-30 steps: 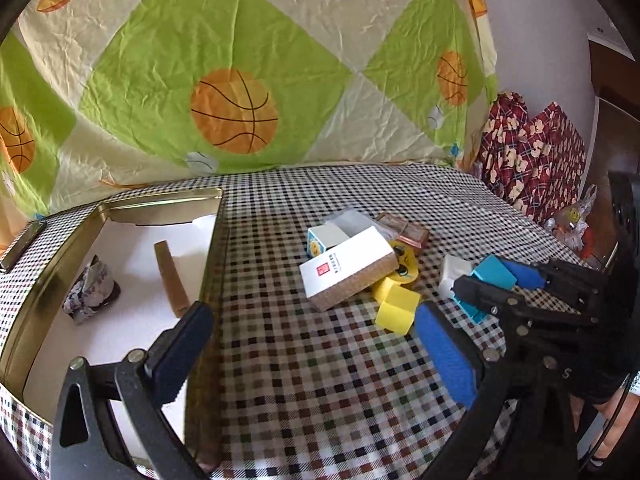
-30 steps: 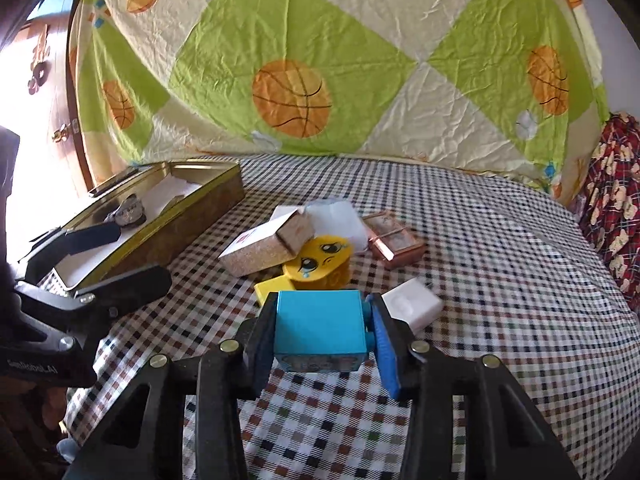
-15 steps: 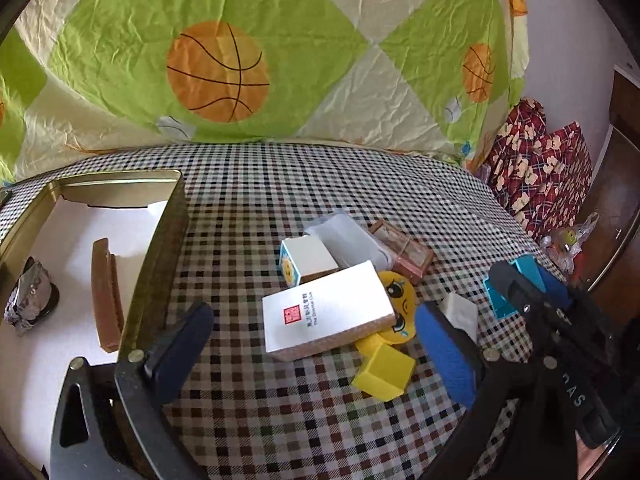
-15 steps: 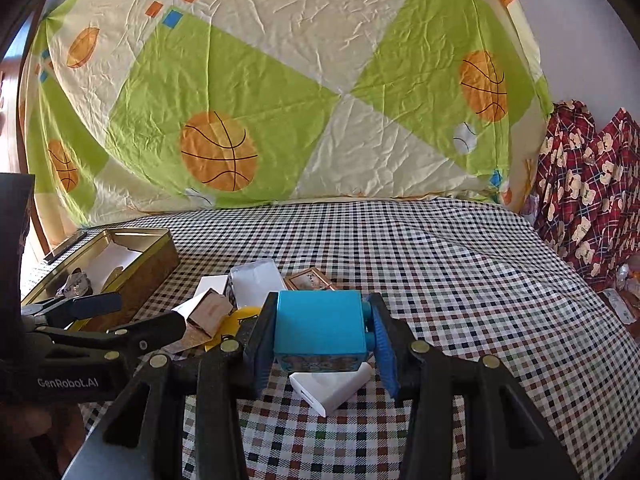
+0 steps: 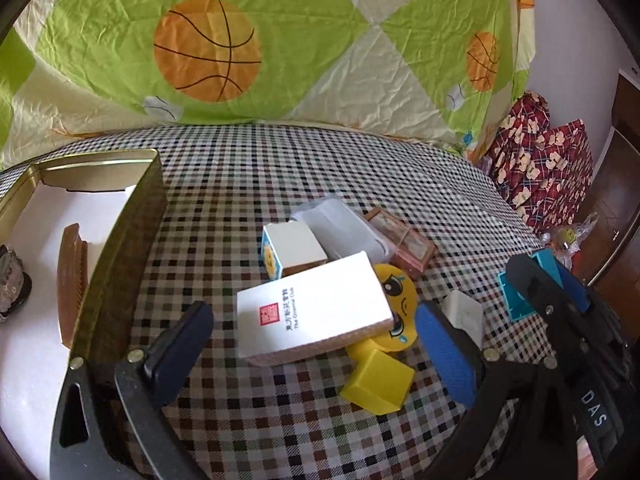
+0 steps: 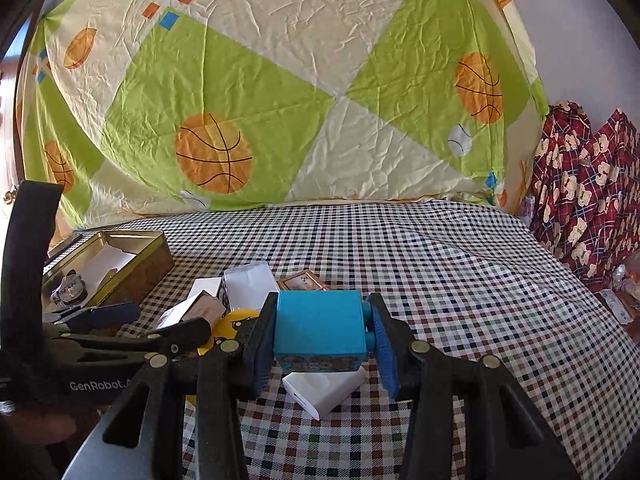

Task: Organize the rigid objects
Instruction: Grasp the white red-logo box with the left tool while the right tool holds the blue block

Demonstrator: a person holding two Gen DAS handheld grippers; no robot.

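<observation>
Checked cloth covers the table (image 5: pixel 320 160), a basketball sheet hanging behind. My right gripper (image 6: pixel 320 344) is clamped on a blue block (image 6: pixel 320 328), lifted above a white piece (image 6: pixel 324 390). My left gripper (image 5: pixel 316 356) hangs open over the white box (image 5: pixel 312 316). Far to its left, the tin (image 5: pixel 132 240) holds only a comb (image 5: pixel 72 280) and a wrapped lump (image 5: pixel 12 284); I judge most sorting remains.

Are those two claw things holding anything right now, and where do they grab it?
The right gripper clamps a blue block by its two opposite sides. The left gripper is open and holds nothing.
</observation>
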